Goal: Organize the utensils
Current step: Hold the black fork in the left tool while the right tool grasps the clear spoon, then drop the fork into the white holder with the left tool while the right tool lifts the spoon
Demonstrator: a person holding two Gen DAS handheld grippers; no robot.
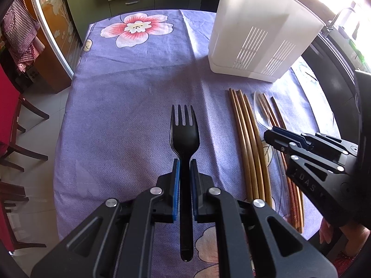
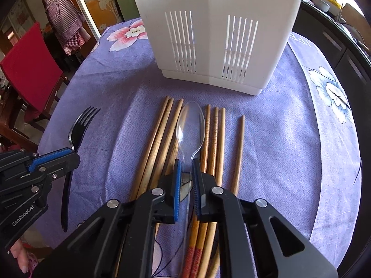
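In the left wrist view, the left tongs (image 1: 184, 173) are rising from the bottom centre of the frame and are clamping the handle of a black plastic fork (image 1: 184, 136), whose tines are pointing toward the top of the picture above the purple flowered tabletop (image 1: 120, 97). To the right of the fork, a bundle of wooden chopsticks (image 1: 249, 146) is lying lengthwise on the cloth, and a white slotted utensil holder (image 1: 262, 32) is standing at the upper right. The right tongs (image 1: 270, 136) are entering from the right edge, sitting closed over the chopsticks, with a clear plastic spoon (image 1: 260, 111) showing just beyond their tips. In the right wrist view, the right tongs (image 2: 187, 178) are filling the lower centre and are pinching the thin neck of the clear plastic spoon (image 2: 190, 125), its bowl pointing up the frame toward the white slotted utensil holder (image 2: 215, 30) standing at the top centre. The wooden chopsticks (image 2: 162, 134) are lying on both sides of the spoon on the purple flowered tabletop (image 2: 289, 127), one stick resting a little apart at the right. At the left edge, the left tongs (image 2: 71, 153) are gripping the black plastic fork (image 2: 81, 125), which is tilting with its tines toward the upper right.
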